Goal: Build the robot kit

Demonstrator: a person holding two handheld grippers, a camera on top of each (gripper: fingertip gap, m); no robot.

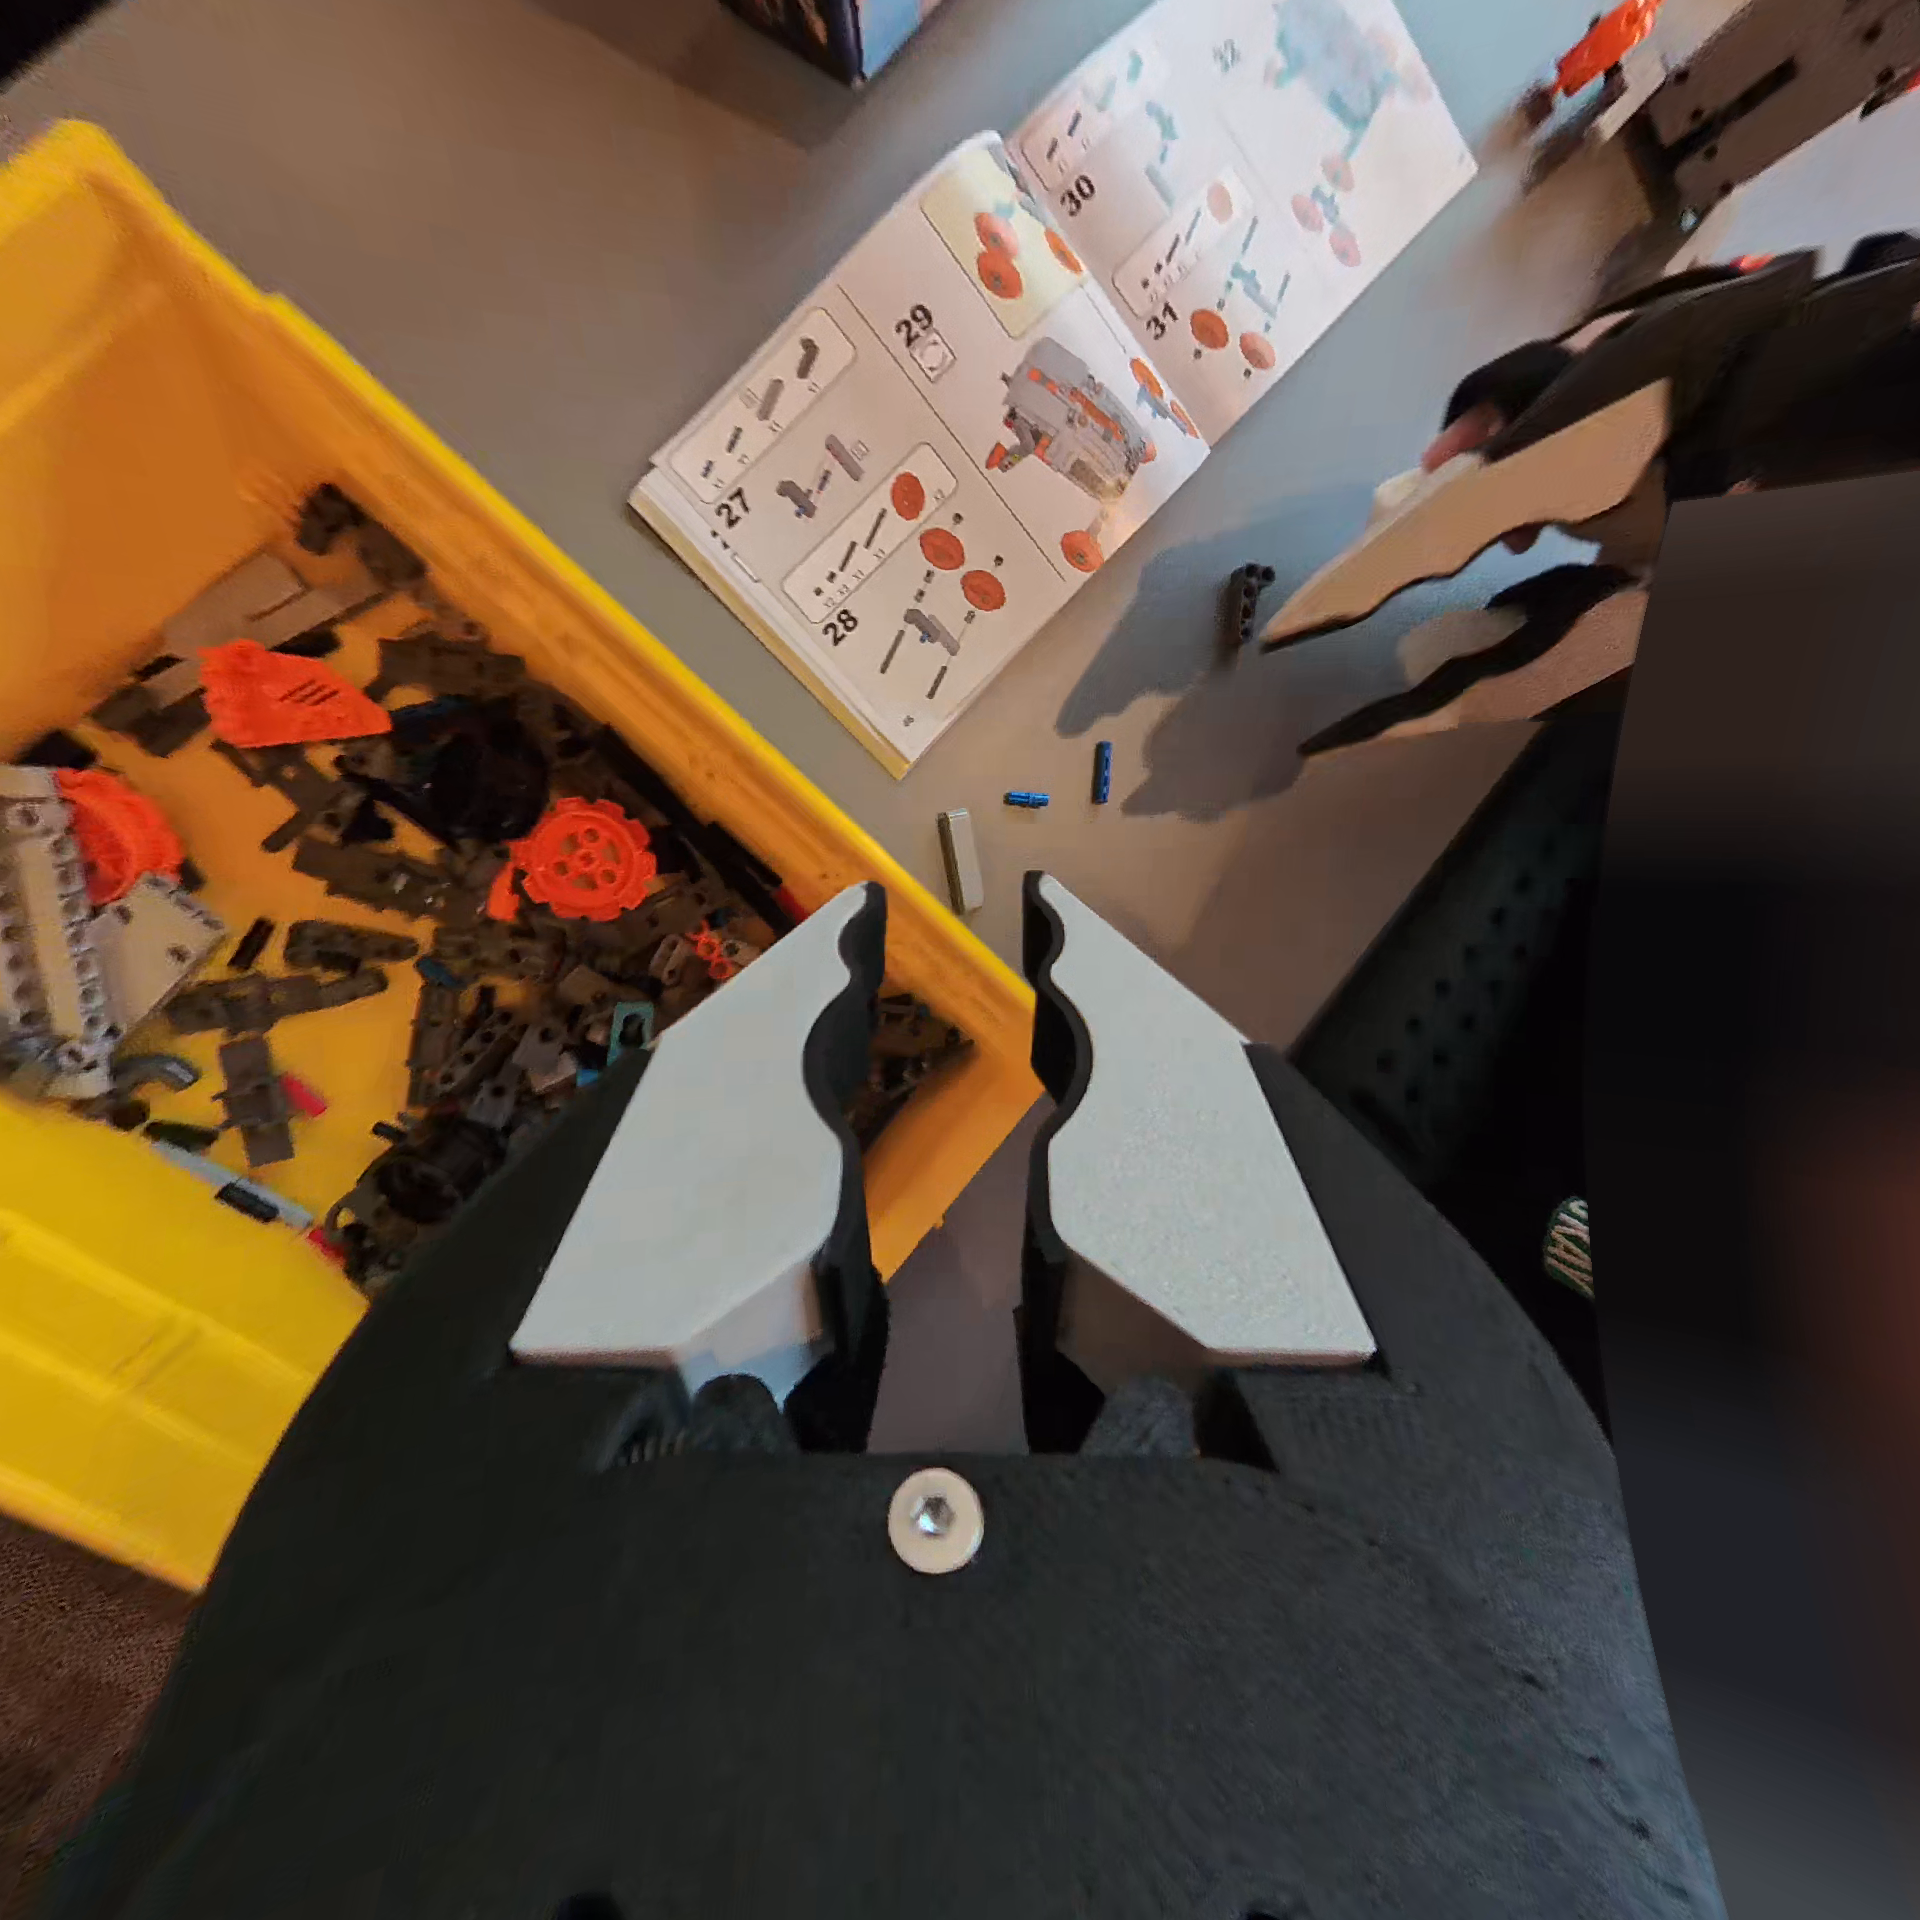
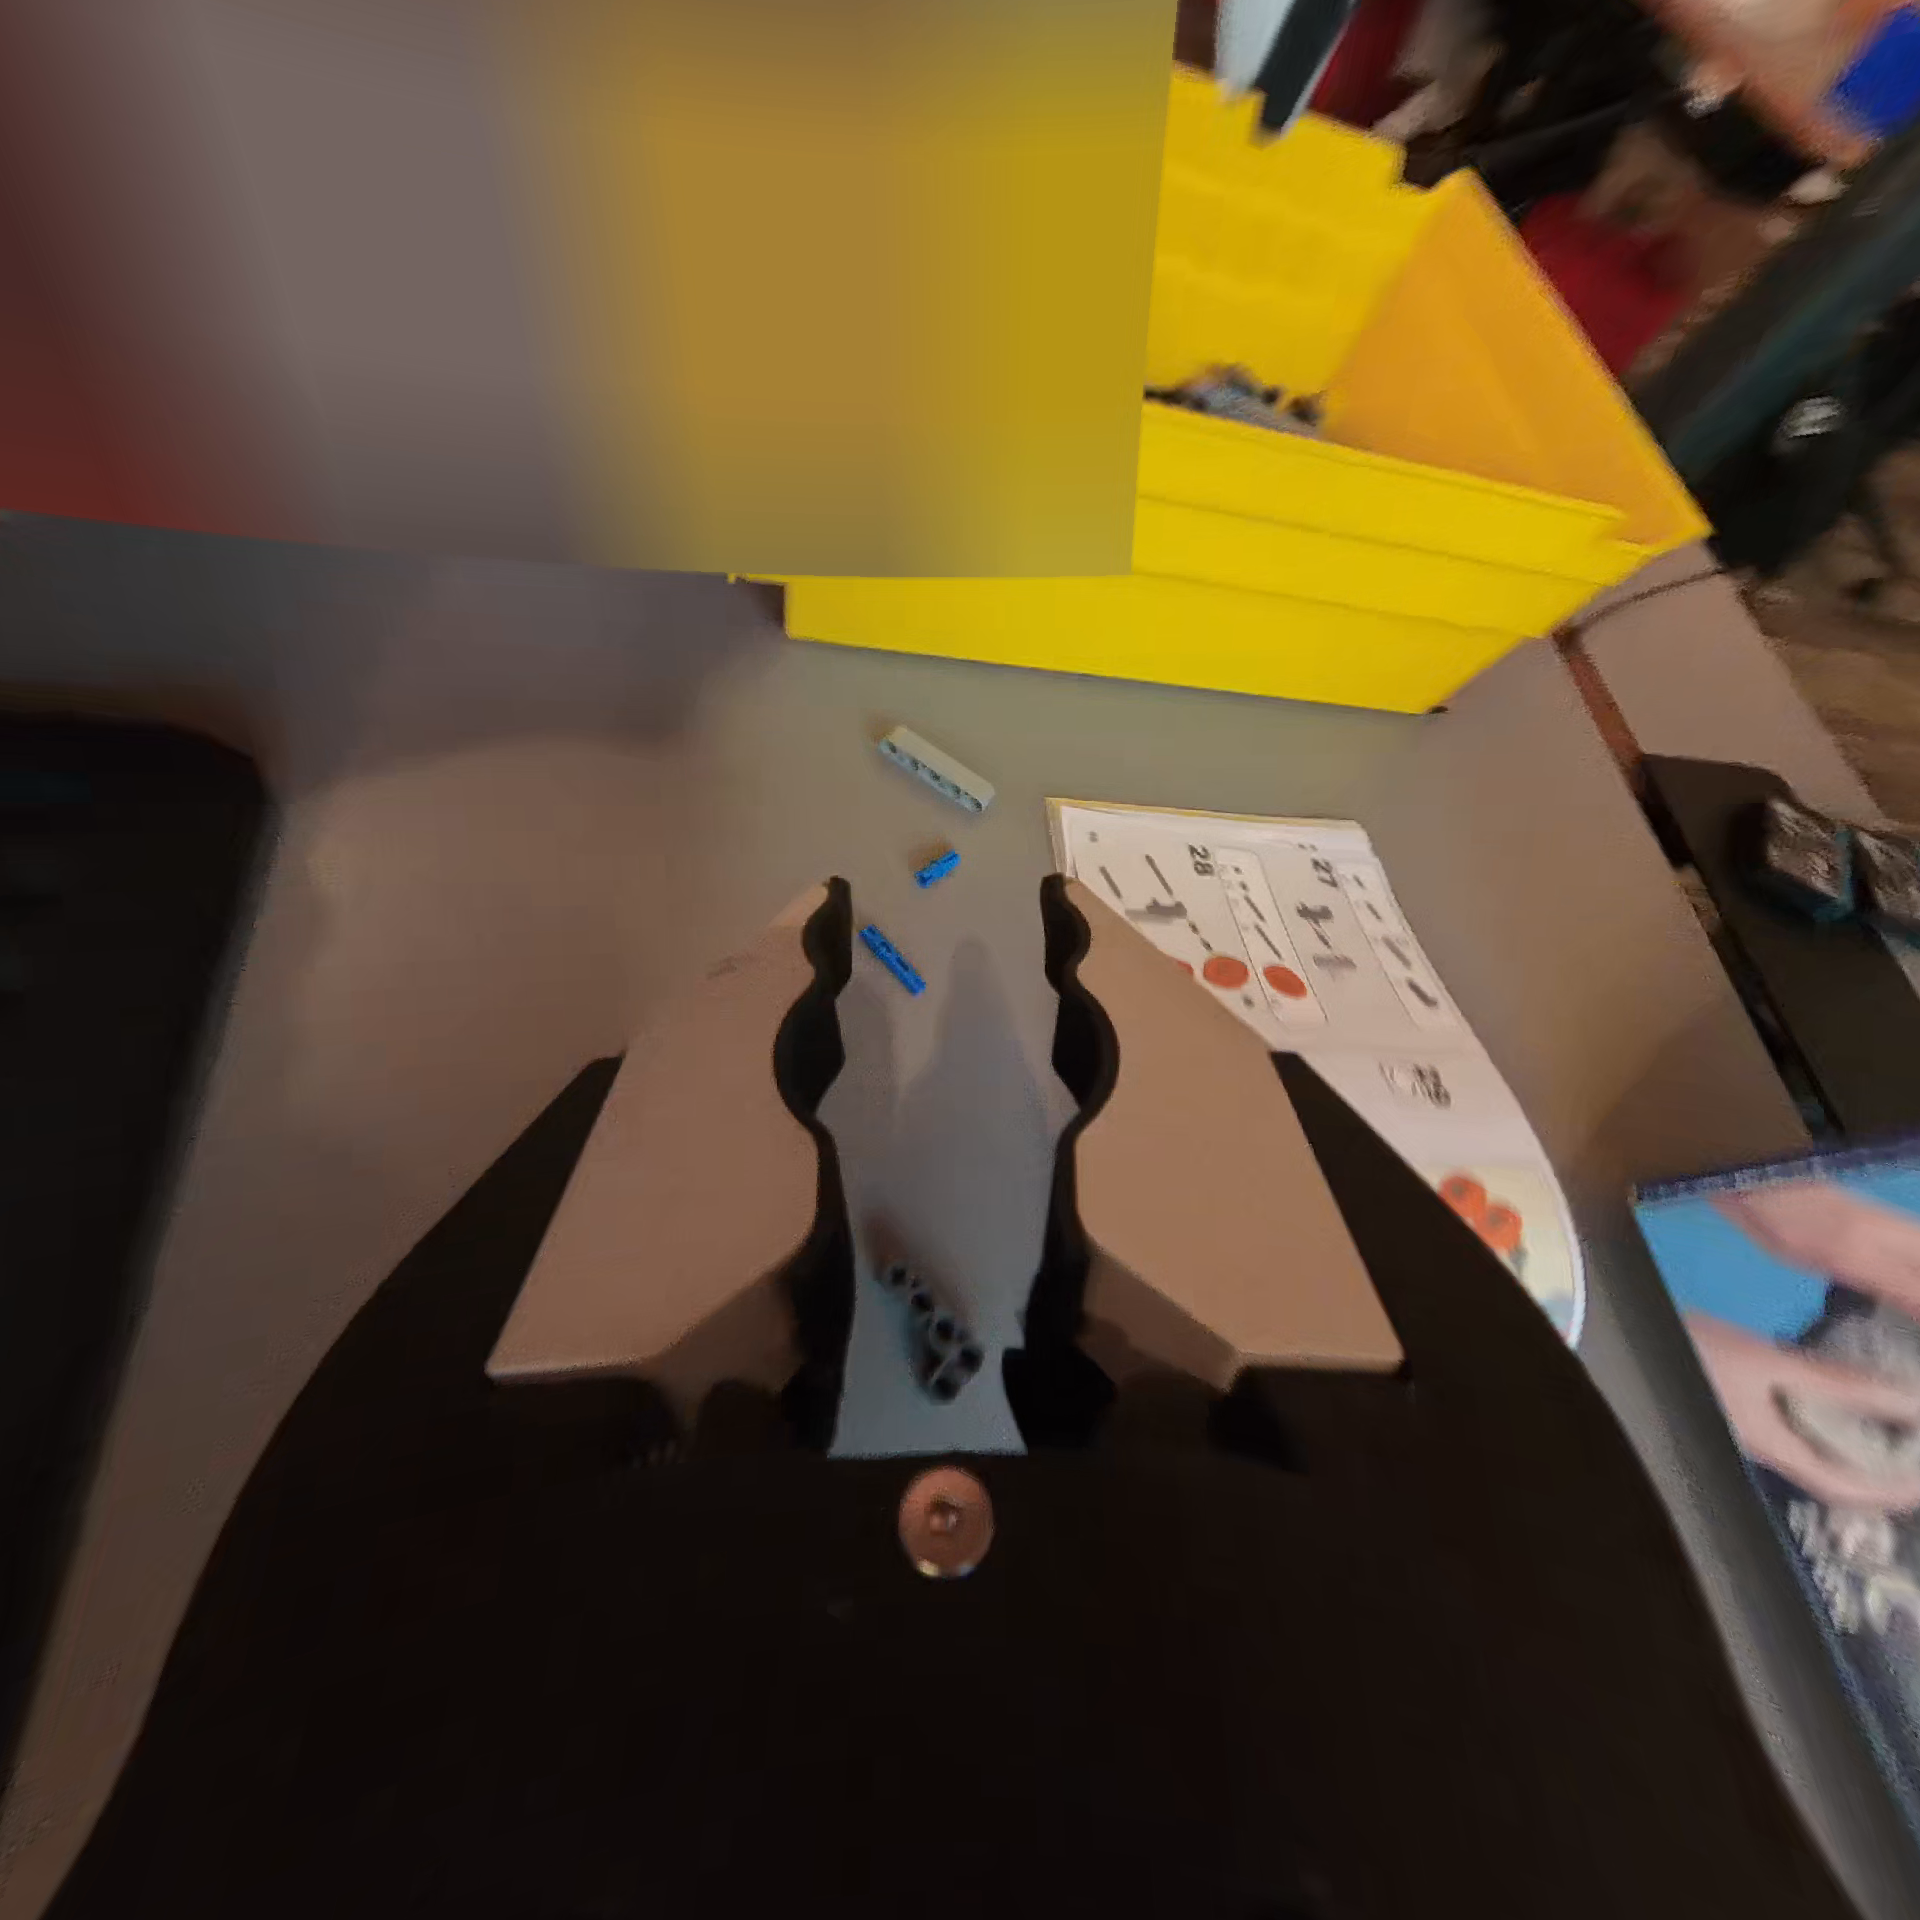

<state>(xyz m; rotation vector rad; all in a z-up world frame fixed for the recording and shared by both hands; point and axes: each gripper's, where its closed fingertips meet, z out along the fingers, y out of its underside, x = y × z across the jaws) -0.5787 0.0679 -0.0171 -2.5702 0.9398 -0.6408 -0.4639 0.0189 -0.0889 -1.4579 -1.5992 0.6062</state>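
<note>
My left gripper [image 1: 954, 896] is open and empty, above the near corner of a yellow bin [image 1: 582, 623] full of dark and orange building parts. A light grey beam [image 1: 960, 860] lies on the grey table just past its tips, with a short blue pin [image 1: 1027, 798] and a longer blue pin [image 1: 1101, 771] beyond. My right gripper [image 2: 943, 896] is open and empty above the table; it also shows at the right of the left wrist view [image 1: 1455, 592]. A dark grey holed beam [image 2: 930, 1320] lies on the table below its fingers. Two blue pins [image 2: 891, 958] and the light grey beam [image 2: 935, 767] lie ahead.
An open instruction booklet [image 1: 987, 416] lies on the grey table [image 1: 520, 260] beyond the loose parts; it also shows in the right wrist view [image 2: 1351, 997]. The yellow bin [image 2: 1299, 582] stands at the table's far side. A hand [image 2: 1818, 1351] rests on a blue box at right. A black perforated chair [image 1: 1455, 1018] stands beside the table. Left tips to right tips: about 15 cm. The longer blue pin [image 1: 1101, 771] is closer to my right gripper, around 8 cm from its tips; the left tips are 20 cm off. Look for it in the right wrist view [image 2: 895, 965] too.
</note>
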